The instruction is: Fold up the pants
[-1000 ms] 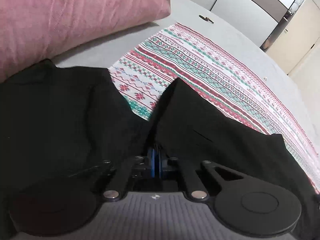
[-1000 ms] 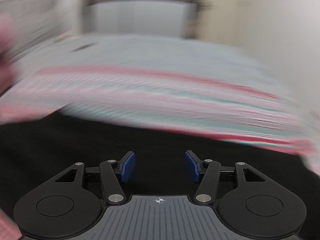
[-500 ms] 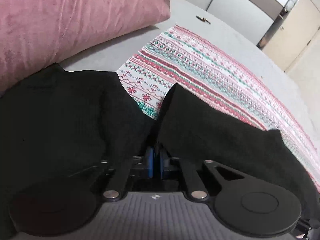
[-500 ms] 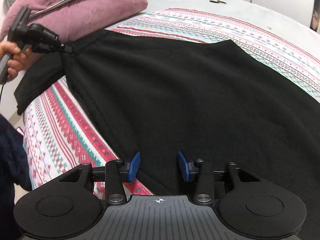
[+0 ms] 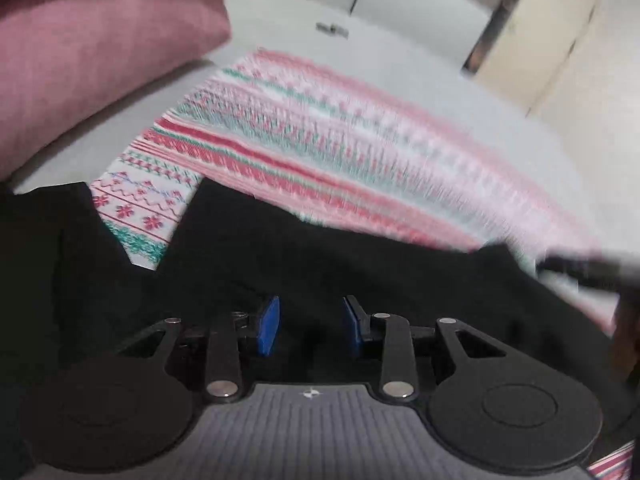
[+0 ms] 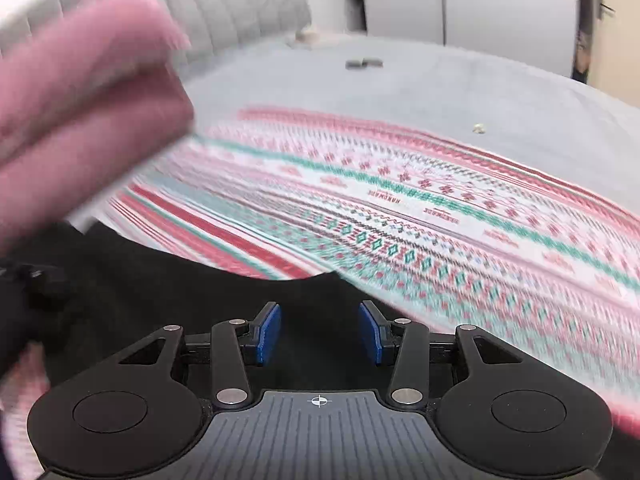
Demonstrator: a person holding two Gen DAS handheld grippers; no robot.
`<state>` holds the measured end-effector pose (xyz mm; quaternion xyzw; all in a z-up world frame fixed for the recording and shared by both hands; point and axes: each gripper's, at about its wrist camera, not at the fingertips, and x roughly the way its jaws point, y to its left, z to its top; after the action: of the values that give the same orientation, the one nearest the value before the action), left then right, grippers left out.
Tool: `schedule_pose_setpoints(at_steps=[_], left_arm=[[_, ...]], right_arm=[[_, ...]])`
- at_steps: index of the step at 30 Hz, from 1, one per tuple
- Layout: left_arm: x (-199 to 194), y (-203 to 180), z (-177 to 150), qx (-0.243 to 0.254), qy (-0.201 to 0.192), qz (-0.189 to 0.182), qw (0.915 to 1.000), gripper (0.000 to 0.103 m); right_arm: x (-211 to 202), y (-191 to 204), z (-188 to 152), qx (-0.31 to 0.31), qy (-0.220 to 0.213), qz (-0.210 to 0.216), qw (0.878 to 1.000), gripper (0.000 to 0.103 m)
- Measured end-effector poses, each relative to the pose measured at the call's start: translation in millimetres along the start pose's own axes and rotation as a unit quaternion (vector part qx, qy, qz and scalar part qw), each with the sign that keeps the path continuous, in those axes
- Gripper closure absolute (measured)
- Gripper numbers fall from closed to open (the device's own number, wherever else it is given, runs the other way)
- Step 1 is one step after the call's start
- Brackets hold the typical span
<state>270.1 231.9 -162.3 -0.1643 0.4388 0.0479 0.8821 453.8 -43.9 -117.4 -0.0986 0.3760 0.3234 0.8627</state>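
Left gripper: I had it spread, nothing between the blue pads.
Right gripper: spread too, and empty.
Pants: black, lying under both grippers on the patterned blanket.
Pillow: pink, beyond the pants to the left.
Sheet: grey; blurred, so detail seemed unclear.

The pants lie on the blanket, which is spread over the bed. A pillow sits behind them to the left. Both grippers, left gripper and right gripper, hang over the pants.
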Motion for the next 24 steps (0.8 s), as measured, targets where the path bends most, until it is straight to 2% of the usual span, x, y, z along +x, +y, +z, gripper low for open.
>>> schedule_pose_setpoints(at_steps=[3, 4, 6, 8, 11, 15, 17, 19, 20, 21, 22, 24], left_arm=[[24.6, -0.1, -2.4, -0.005, 0.039, 0.033, 0.9987, 0.045], [27.0, 3.9, -1.9, -0.008, 0.042, 0.036, 0.9984, 0.045], [28.5, 6.6, -1.1, -0.013, 0.041, 0.038, 0.9983, 0.046], [29.1, 7.4, -2.4, -0.016, 0.04, 0.041, 0.9982, 0.049], [23.6, 5.0, -5.1, -0.014, 0.04, 0.048, 0.998, 0.05], [27.4, -2.1, -1.7, 0.002, 0.041, 0.058, 0.9975, 0.05], [27.2, 1.5, 1.5, -0.005, 0.043, 0.052, 0.9977, 0.047], [22.2, 5.6, 4.6, -0.025, 0.037, 0.039, 0.9983, 0.044], [19.5, 6.2, 6.8, -0.034, 0.029, 0.032, 0.9985, 0.043], [16.4, 5.6, 9.7, -0.04, 0.02, 0.026, 0.9987, 0.042], [14.3, 2.3, 12.1, -0.042, 0.011, 0.023, 0.9988, 0.041], [13.3, -10.1, 17.5, -0.038, -0.008, 0.014, 0.9992, 0.04]], right_arm=[[38.3, 5.5, 3.8, -0.05, 0.026, -0.042, 0.998, 0.062], [48.8, 4.4, 2.7, -0.05, 0.036, -0.039, 0.997, 0.074], [62.4, 4.5, -0.5, -0.061, 0.057, -0.028, 0.996, 0.103], [65.5, 4.7, -1.5, -0.089, 0.05, -0.044, 0.994, 0.103], [65.0, 7.0, 6.7, -0.092, 0.019, -0.078, 0.993, 0.103], [82.3, 24.9, -14.3, -0.14, 0.017, -0.125, 0.982, 0.102], [68.8, 29.4, -20.0, -0.154, 0.002, -0.144, 0.977, 0.089], [31.7, 15.5, -32.2, -0.127, -0.023, -0.147, 0.981, 0.051], [7.5, 2.1, -40.1, -0.107, -0.038, -0.143, 0.983, 0.043], [-16.3, -14.2, -49.0, -0.091, -0.049, -0.143, 0.984, 0.039], [-42.2, -37.4, -61.6, -0.074, -0.055, -0.158, 0.983, 0.039], [-94.9, -91.8, -89.0, -0.026, -0.058, -0.221, 0.973, 0.039]])
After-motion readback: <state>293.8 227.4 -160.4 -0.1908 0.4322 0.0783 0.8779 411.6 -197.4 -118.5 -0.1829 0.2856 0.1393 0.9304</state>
